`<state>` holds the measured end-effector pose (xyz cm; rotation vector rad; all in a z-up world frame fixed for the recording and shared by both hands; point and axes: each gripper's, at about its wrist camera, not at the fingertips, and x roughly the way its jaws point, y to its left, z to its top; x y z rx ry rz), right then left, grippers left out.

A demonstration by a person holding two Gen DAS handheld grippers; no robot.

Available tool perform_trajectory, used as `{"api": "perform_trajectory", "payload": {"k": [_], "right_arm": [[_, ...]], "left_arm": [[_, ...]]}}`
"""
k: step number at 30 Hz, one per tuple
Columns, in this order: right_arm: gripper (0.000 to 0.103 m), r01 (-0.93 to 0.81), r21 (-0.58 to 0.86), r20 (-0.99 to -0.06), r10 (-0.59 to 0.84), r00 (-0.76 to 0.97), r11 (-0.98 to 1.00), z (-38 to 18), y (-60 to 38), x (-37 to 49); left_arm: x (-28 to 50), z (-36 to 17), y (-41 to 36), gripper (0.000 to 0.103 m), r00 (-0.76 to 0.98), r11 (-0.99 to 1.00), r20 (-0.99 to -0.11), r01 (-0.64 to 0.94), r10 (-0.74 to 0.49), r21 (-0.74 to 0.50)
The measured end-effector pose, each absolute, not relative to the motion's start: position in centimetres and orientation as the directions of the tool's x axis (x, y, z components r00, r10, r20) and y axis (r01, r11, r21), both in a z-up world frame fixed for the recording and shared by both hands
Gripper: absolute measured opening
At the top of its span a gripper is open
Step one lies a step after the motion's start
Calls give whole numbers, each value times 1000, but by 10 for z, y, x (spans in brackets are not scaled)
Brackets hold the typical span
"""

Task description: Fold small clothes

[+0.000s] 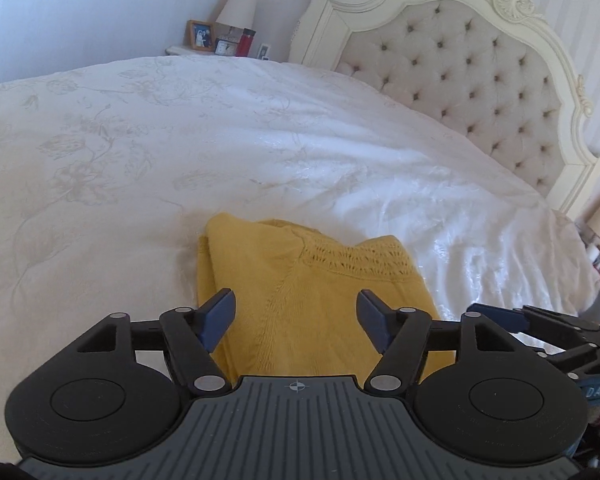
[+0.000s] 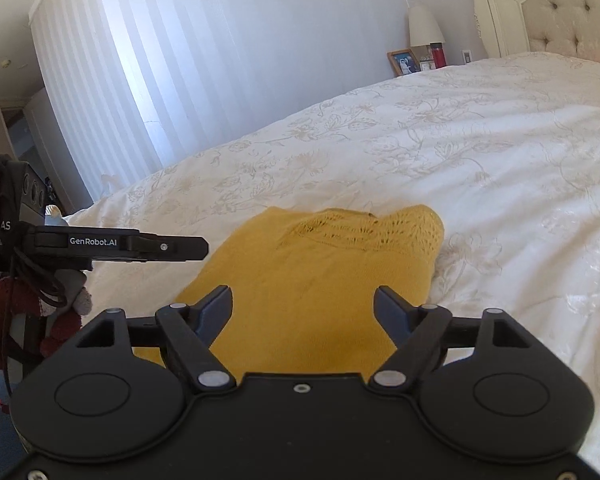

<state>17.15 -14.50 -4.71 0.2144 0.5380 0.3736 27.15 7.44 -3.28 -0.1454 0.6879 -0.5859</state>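
Note:
A mustard-yellow knitted garment [image 1: 316, 292] lies folded into a compact rectangle on the white bedspread, its lacy openwork yoke on the far side. My left gripper [image 1: 296, 297] hovers over its near part, jaws wide apart with only cloth below them, the pads touching nothing. In the right wrist view the same garment [image 2: 320, 276] fills the centre, and my right gripper [image 2: 303, 291] stands open above its near edge, nothing pinched. The left gripper [image 2: 198, 248] shows side-on at the left there; the right gripper [image 1: 500, 316] shows at the right edge of the left wrist view.
The bed [image 1: 160, 140] carries a white floral cover that stretches far beyond the garment. A tufted cream headboard [image 1: 460, 68] stands at the right. A nightstand with a lamp [image 1: 238, 10], a photo frame and a red bottle sits behind. A gloved hand [image 2: 76, 304] holds the left gripper.

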Motion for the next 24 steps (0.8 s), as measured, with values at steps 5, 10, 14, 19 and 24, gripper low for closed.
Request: {"api": "perform_trajectory", "payload": {"k": [5, 10, 14, 19, 24], "right_arm": [[84, -340, 261, -480, 427, 766, 903, -58, -142, 217], [83, -197, 248, -582, 308, 753, 949, -86, -162, 257], [87, -84, 367, -608, 307, 732, 926, -108, -189, 267], [87, -88, 418, -581, 341, 739, 904, -106, -200, 250], [87, -89, 454, -587, 373, 718, 886, -102, -211, 236]], "left_arm": [[309, -54, 57, 67, 640, 875, -608, 426, -470, -228], [339, -83, 67, 80, 624, 919, -684, 345, -378, -192], [340, -83, 71, 86, 624, 922, -688, 335, -370, -191], [336, -76, 81, 86, 598, 910, -689, 322, -409, -261], [315, -73, 102, 87, 551, 875, -680, 298, -484, -382]]}}
